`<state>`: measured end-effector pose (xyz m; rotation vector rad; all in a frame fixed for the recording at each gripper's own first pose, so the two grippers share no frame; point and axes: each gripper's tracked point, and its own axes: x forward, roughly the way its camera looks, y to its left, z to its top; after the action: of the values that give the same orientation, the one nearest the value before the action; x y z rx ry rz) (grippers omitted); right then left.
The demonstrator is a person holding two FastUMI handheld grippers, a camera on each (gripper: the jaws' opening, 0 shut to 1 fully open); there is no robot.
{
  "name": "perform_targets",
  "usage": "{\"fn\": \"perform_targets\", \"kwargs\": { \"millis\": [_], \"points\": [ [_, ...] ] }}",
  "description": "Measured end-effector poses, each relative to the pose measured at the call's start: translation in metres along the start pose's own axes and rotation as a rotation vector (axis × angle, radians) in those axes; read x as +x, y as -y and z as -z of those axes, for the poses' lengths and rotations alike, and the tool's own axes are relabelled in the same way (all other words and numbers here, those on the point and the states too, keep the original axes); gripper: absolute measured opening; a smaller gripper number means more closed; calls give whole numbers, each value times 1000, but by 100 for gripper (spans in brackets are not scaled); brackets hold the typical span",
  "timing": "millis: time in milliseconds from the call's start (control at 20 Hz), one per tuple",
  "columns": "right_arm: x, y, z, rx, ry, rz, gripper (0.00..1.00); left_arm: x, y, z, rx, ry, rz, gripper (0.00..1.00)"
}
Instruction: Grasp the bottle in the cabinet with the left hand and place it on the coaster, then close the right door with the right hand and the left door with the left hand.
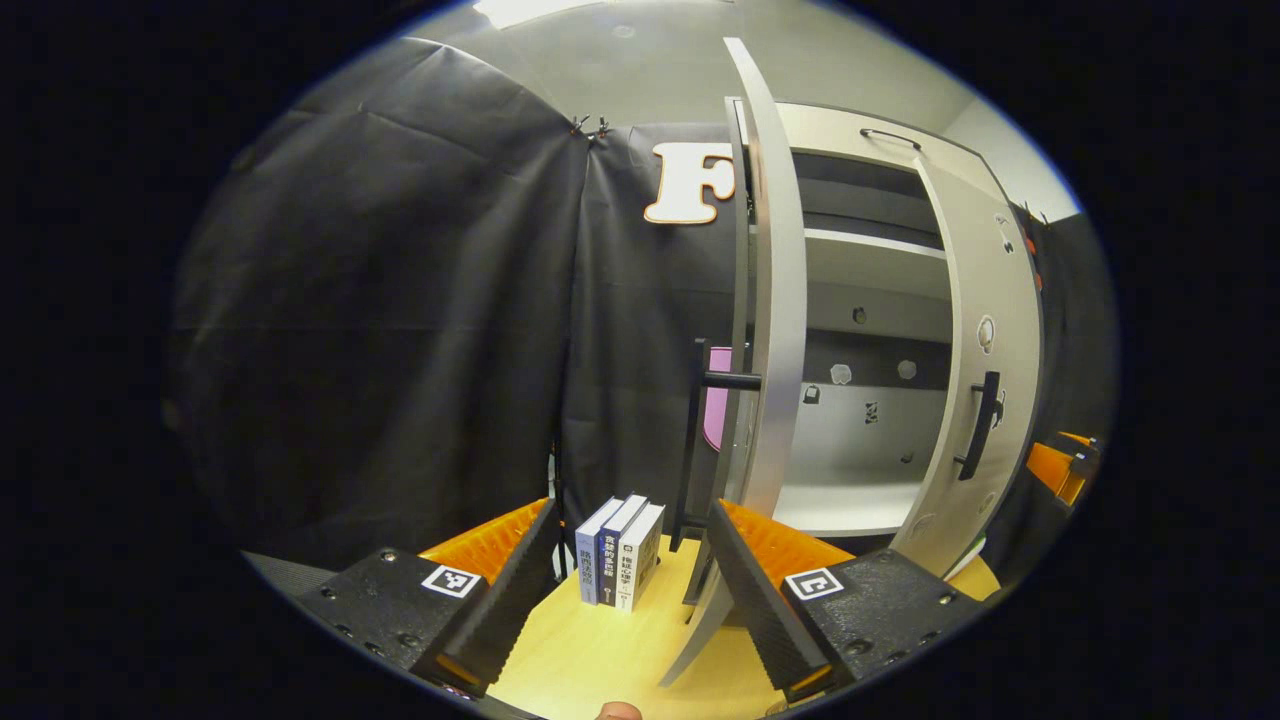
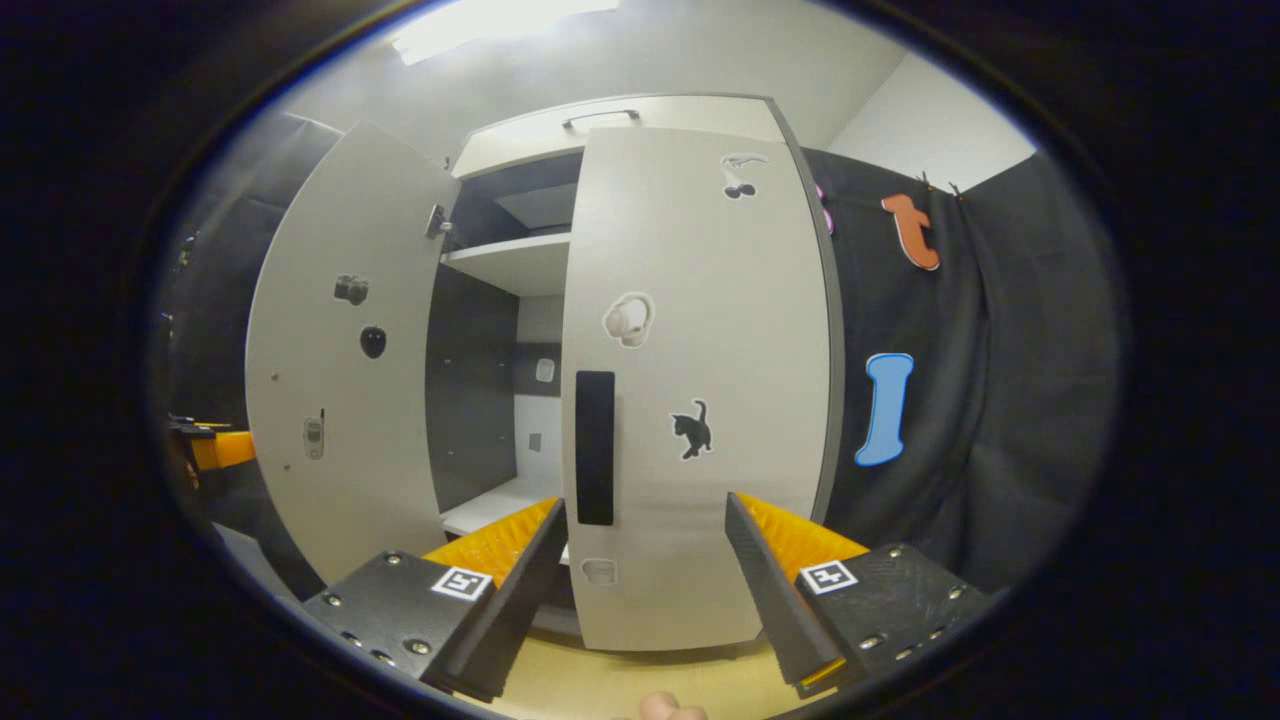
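Note:
My left gripper (image 1: 635, 510) is open just in front of the cabinet's left door (image 1: 775, 300), which stands open and edge-on. The door's lower edge passes close beside my right finger (image 1: 760, 590). Its black handle (image 1: 722, 380) juts out above the fingertips. In the right gripper view the right door (image 2: 700, 350) is swung nearly closed. My right gripper (image 2: 645, 505) is open and faces this door, with the black handle (image 2: 595, 445) just above its left finger (image 2: 520, 570). The lower shelf (image 1: 840, 505) that I can see is bare.
Three books (image 1: 620, 560) stand upright on the wooden tabletop (image 1: 600, 660) left of the cabinet. Black cloth walls close in both sides. The other gripper (image 1: 1060, 465) shows past the right door (image 1: 985, 380), and the left one (image 2: 215, 450) past the open left door (image 2: 340, 400).

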<state>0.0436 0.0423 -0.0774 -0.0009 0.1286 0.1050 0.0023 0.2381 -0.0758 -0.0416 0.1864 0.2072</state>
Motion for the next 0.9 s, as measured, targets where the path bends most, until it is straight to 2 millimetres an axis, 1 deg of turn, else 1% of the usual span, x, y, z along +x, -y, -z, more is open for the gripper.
{"fn": "perform_targets", "kwargs": {
  "millis": [50,100,300,350,400,450,500,550,600,750,800,850,900],
  "points": [
    [0,0,1,-6,-3,-2,96,0,1,-1,5,3,1,95],
    [1,0,4,-11,-8,-4,93,0,2,-1,4,5,4,95],
    [0,0,5,-3,-14,-11,93,-2,9,2,-53,15,19,95],
    [0,1,4,-2,-13,-12,93,-3,11,3,-61,15,23,90],
    [-1,2,4,-4,-12,-11,93,-4,12,3,-65,16,26,95],
    [-1,3,4,-5,-13,-11,93,-5,13,3,-65,16,27,95],
    [-2,5,5,-5,-14,-9,93,-5,13,3,-63,17,27,97],
    [-3,6,6,-2,-16,-7,96,-5,14,3,-62,18,27,95],
    [-4,7,5,2,-16,-5,93,-5,16,3,-62,18,30,89],
    [-5,9,5,14,-21,-4,93,-7,23,5,-72,14,47,89],
    [-7,9,5,17,-19,-2,96,-7,26,5,-75,14,57,95],
    [-7,11,3,19,-17,-1,96,-8,31,5,-75,13,70,89],
    [-8,11,3,20,-16,0,96,-8,35,5,-75,11,84,89]
  ]
}}
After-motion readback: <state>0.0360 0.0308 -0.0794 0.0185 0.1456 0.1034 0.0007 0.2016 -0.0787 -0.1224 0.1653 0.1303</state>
